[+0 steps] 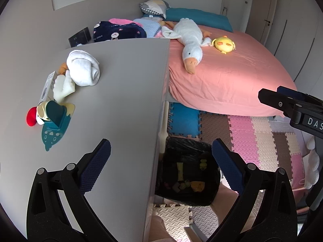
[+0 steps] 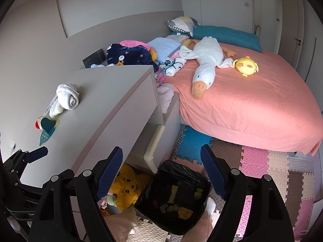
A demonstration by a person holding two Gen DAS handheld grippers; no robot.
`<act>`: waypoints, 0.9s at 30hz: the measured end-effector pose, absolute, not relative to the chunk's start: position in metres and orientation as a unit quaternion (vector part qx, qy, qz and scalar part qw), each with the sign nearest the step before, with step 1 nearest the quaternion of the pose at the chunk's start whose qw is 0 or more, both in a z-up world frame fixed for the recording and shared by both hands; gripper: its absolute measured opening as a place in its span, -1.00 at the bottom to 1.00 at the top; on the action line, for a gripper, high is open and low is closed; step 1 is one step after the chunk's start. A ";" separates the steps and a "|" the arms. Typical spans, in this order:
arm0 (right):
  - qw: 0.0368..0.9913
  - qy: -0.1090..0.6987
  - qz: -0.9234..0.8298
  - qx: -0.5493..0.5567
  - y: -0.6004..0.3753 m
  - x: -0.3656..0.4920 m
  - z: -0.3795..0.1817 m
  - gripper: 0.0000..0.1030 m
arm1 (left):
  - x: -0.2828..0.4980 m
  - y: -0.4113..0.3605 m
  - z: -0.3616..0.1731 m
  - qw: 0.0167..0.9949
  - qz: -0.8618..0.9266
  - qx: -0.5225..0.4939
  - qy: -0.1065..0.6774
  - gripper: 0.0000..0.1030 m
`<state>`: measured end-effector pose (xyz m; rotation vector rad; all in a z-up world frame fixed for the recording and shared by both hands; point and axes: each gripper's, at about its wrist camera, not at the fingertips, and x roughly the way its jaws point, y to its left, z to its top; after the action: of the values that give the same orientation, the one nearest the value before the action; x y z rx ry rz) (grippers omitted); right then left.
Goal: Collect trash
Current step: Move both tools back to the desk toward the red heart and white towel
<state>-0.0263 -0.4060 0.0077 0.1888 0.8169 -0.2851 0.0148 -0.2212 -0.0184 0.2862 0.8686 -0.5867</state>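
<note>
We hold both tools over the corner of the grey bench (image 1: 121, 92), where it meets the lined trash bin (image 1: 187, 173) on the foam floor mats (image 1: 252, 141). The left tool (image 1: 161, 167) is spread wide with nothing between its blue pads, one pad over the bench top and the other over the bin; the right tool (image 2: 161, 171) is likewise spread and empty, hanging just above the bin's mouth. Several small yellow and dark scraps already lie at the bottom of the black liner, so we judge the bin sits tight beside the bench edge to keep each drop short. What is left on the bench is a cluster near the wall: a rolled white towel (image 1: 83, 68), a teal stand (image 1: 55, 121) and a small box (image 1: 47, 86); we cannot tell which, if any, counts as trash. The near bench surface is bare, giving us free room to reach in, though the bench edge and the bed (image 1: 232, 76) bound the floor gap around the bin.
</note>
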 end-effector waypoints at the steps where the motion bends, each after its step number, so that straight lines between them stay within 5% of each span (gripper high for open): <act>1: 0.904 0.396 -0.134 0.090 -0.403 -0.023 0.007 0.55 | 0.017 -0.218 -0.018 0.858 -0.275 0.134 0.413 0.88; 27: 0.909 0.409 -0.048 0.065 -0.328 0.048 -0.006 0.55 | 0.069 -0.119 -0.009 0.885 -0.191 0.091 0.415 0.88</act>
<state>0.0476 -0.3278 -0.0063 0.1349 0.8445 -0.0991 0.0692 -0.1188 -0.0095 0.1899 0.8637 -0.3980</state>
